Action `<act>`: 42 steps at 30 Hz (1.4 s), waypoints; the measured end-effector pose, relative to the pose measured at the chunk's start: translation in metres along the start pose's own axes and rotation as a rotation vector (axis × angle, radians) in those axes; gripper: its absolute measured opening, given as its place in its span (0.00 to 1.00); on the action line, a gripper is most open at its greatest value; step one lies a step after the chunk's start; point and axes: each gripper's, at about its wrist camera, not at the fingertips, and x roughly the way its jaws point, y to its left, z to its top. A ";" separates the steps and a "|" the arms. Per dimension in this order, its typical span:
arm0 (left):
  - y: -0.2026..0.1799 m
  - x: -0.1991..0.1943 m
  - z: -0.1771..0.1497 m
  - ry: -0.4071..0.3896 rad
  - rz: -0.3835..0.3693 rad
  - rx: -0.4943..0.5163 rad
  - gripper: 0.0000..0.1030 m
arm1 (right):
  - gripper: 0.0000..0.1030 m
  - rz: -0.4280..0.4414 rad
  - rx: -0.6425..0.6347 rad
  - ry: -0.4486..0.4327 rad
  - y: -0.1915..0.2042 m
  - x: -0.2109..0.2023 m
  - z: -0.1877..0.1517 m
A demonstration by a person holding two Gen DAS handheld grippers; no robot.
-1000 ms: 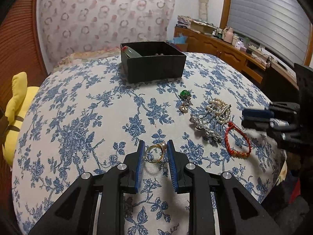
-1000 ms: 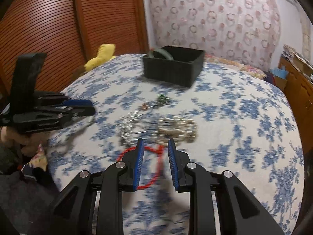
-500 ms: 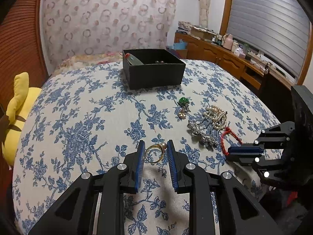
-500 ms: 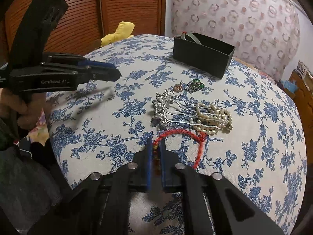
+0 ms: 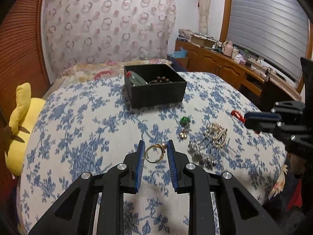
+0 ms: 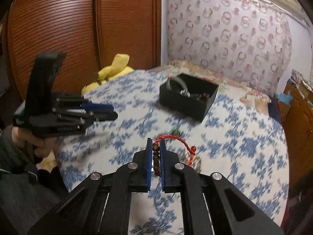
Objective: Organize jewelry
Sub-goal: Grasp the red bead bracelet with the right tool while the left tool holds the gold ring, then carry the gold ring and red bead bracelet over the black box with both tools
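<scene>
My left gripper (image 5: 155, 149) holds a gold ring with a pearl (image 5: 155, 152) between its fingers, above the bed; the ring touches both pads. My right gripper (image 6: 156, 146) is shut on a red cord bracelet (image 6: 177, 139) and holds it lifted above the bed; it also shows in the left wrist view (image 5: 246, 117), with the bracelet (image 5: 237, 115) at its tip. The black box (image 5: 155, 89) at the far side of the bed holds a green bangle and dark beads. A pearl strand (image 5: 216, 134), a silver hair comb (image 5: 201, 153) and a green pendant (image 5: 184, 120) lie on the bedspread.
The bed has a blue floral cover (image 5: 78, 137). A yellow plush toy (image 5: 19, 121) lies at its left edge. A wooden sideboard (image 5: 225, 68) with clutter stands at the right under a shuttered window. A brown slatted wardrobe (image 6: 78, 29) stands behind the bed.
My right gripper has lifted the red bracelet off the bed and moved toward the box. My left gripper has risen a little with the ring between its fingers.
</scene>
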 end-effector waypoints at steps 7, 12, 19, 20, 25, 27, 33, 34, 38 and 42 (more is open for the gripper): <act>0.001 0.005 0.020 -0.026 -0.006 0.005 0.21 | 0.08 -0.036 -0.008 -0.030 -0.017 0.005 0.026; 0.006 0.012 0.042 -0.051 -0.004 0.004 0.21 | 0.08 -0.060 0.006 -0.046 -0.034 0.016 0.042; 0.015 0.029 0.079 -0.078 0.023 0.015 0.21 | 0.08 -0.057 0.074 -0.089 -0.072 0.030 0.071; 0.016 0.032 0.083 -0.079 0.026 0.017 0.21 | 0.08 -0.052 0.086 -0.095 -0.077 0.033 0.076; 0.019 0.052 0.103 -0.067 0.033 0.015 0.21 | 0.08 -0.038 0.106 -0.100 -0.094 0.047 0.090; 0.020 0.060 0.108 -0.059 0.029 0.015 0.21 | 0.08 -0.030 0.116 -0.096 -0.098 0.054 0.093; 0.016 0.086 0.114 -0.030 0.031 0.029 0.21 | 0.08 0.013 0.136 -0.079 -0.105 0.078 0.105; 0.016 0.089 0.114 -0.026 0.031 0.031 0.21 | 0.08 0.016 0.137 -0.076 -0.106 0.082 0.107; 0.016 0.102 0.116 -0.014 0.031 0.022 0.21 | 0.08 0.020 0.145 -0.052 -0.108 0.097 0.112; 0.021 0.103 0.116 -0.024 0.036 0.002 0.40 | 0.08 0.024 0.161 -0.032 -0.112 0.109 0.114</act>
